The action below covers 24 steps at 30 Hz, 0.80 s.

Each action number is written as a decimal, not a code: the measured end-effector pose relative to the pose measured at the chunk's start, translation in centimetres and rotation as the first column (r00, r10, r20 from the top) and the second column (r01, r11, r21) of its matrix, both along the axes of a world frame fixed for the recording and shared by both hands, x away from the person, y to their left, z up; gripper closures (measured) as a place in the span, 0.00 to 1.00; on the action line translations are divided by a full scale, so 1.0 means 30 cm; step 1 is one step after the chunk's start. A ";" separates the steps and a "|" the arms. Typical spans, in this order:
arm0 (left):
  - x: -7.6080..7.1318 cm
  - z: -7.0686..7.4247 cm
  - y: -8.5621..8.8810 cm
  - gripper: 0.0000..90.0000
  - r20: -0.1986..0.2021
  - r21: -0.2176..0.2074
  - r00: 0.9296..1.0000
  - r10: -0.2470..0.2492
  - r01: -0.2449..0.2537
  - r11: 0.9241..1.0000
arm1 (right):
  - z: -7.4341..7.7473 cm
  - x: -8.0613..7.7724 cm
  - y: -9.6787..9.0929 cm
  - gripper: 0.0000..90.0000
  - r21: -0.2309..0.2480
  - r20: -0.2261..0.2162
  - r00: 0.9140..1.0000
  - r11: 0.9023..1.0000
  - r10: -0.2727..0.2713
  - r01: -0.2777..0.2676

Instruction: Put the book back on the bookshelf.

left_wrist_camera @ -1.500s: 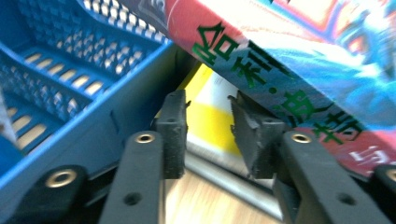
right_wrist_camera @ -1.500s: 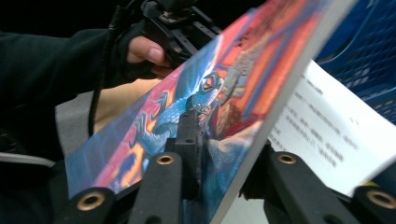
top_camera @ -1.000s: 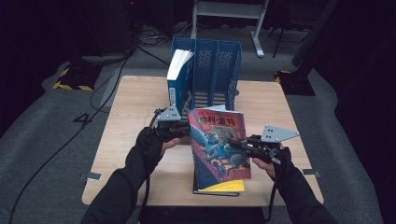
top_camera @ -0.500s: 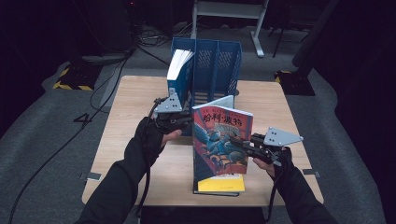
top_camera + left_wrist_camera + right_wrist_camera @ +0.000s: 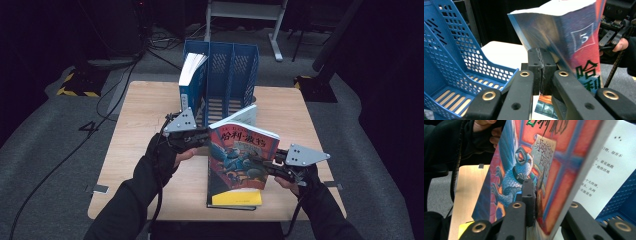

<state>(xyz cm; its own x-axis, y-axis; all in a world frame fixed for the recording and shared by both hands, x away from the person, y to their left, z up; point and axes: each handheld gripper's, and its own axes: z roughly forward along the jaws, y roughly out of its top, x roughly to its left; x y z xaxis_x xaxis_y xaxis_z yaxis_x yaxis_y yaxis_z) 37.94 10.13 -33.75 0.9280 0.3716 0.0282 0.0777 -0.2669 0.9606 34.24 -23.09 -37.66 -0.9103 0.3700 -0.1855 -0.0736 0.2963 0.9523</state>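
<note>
Both tools are on the red-covered book (image 5: pixel 240 160), lifted off the surface (image 5: pixel 135 150) just in front of the blue file rack (image 5: pixel 227 65). The right tool (image 5: pixel 260 162) is clamped on the front cover; the left tool (image 5: pixel 202 137) has its jaws pressed together at the spine edge. One book (image 5: pixel 191 82) already stands racked; judging by that, slotting this one remains.

Light wooden square table (image 5: pixel 140 145) with a file rack and a book lying on it.
A blue perforated plastic three-slot file rack (image 5: pixel 232 70) stands at the middle of the far edge, with a thick blue-spined white-paged book (image 5: pixel 191 80) upright in its left slot. A flat book with a yellow strip on its cover (image 5: pixel 235 199) lies at the near edge, right of the middle.
</note>
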 end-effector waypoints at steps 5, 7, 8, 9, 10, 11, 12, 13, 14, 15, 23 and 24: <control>-0.048 -0.007 0.009 0.75 0.023 0.003 0.999 0.024 -0.025 1.000 | 0.003 -0.035 -0.012 0.91 -0.008 0.016 0.999 1.000 0.029 -0.029; -0.067 -0.014 0.012 0.67 0.042 0.029 0.997 0.059 -0.060 0.998 | 0.002 -0.045 -0.016 0.91 -0.009 0.018 0.999 0.999 0.036 -0.036; -0.073 -0.020 0.017 0.64 0.032 0.027 0.998 0.060 -0.060 0.998 | 0.001 -0.049 -0.018 0.91 -0.009 0.019 0.999 0.999 0.039 -0.038; -0.078 -0.026 0.022 0.63 0.024 0.029 0.998 0.066 -0.067 0.997 | 0.000 -0.053 -0.020 0.92 -0.010 0.020 0.999 0.999 0.042 -0.042; -0.084 -0.031 0.028 0.59 0.023 0.042 0.997 0.078 -0.078 0.996 | 0.000 -0.056 -0.021 0.92 -0.011 0.020 0.999 0.999 0.045 -0.045; -0.091 -0.038 0.034 0.55 0.019 0.050 0.996 0.087 -0.088 0.995 | 0.001 -0.059 -0.022 0.92 -0.014 0.023 0.999 0.999 0.049 -0.048; -0.098 -0.045 0.040 0.53 0.011 0.061 0.995 0.102 -0.103 0.993 | 0.001 -0.063 -0.022 0.92 -0.017 0.025 0.998 0.999 0.051 -0.051; -0.106 -0.051 0.046 0.49 0.008 0.076 0.993 0.116 -0.117 0.990 | 0.001 -0.065 -0.023 0.92 -0.019 0.027 0.998 0.998 0.052 -0.052; -0.113 -0.059 0.052 0.47 0.006 0.086 0.992 0.124 -0.124 0.989 | 0.001 -0.068 -0.023 0.92 -0.018 0.026 0.998 0.999 0.052 -0.051; -0.121 -0.066 0.058 0.46 0.001 0.093 0.991 0.132 -0.131 0.987 | 0.000 -0.069 -0.023 0.92 -0.017 0.026 0.998 0.999 0.051 -0.051; -0.154 -0.126 0.074 0.36 -0.054 0.154 0.991 0.124 -0.114 0.982 | -0.001 -0.078 -0.025 0.92 -0.019 0.031 0.998 0.998 0.055 -0.055; -0.154 -0.135 0.071 0.35 -0.063 0.164 0.991 0.118 -0.106 0.981 | -0.001 -0.079 -0.025 0.92 -0.020 0.031 0.998 0.998 0.055 -0.055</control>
